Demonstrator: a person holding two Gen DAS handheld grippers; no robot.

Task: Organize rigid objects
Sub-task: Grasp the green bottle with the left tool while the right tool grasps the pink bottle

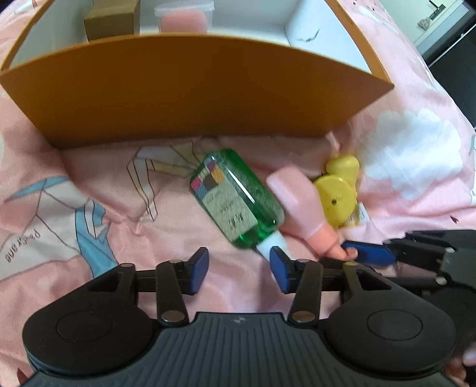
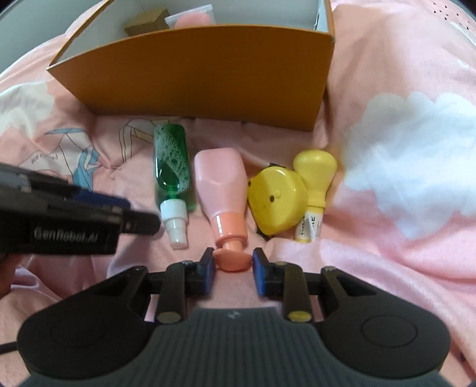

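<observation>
Orange card makes up the open box (image 2: pixel 190 77) standing on the pink printed bedspread (image 2: pixel 386 268), and by the look of it the sorting is only partly done; two things are already inside, a brown cardboard carton (image 1: pixel 111 23) at the back left and, beside it, a clear lidded tub (image 1: pixel 184 16) with something pink in it; the rest of the white interior looks bare, though the near wall hides part of the floor.

Four items are not yet packed and lie in a row in front of the box: a green spray bottle (image 2: pixel 172 166) with a white nozzle, frothy liquid inside; a pink bottle (image 2: pixel 221 184) touching it on one side, its peach cap toward the camera; a yellow rounded case (image 2: pixel 276 202); and a small yellow bottle (image 2: pixel 315 178) pressed against that case.

The right gripper (image 2: pixel 233 260) has its jaws drawn in close around the pink bottle's cap; the pads sit at either side of it and appear to be clamped on it, so I judge this bottle to be the next one into the box.

The left gripper (image 1: pixel 239 268) hangs with jaws apart and nothing between them; its right pad (image 1: pixel 278 265) is just beside the green bottle's nozzle, which looks like its likely target; three more items would then remain.
</observation>
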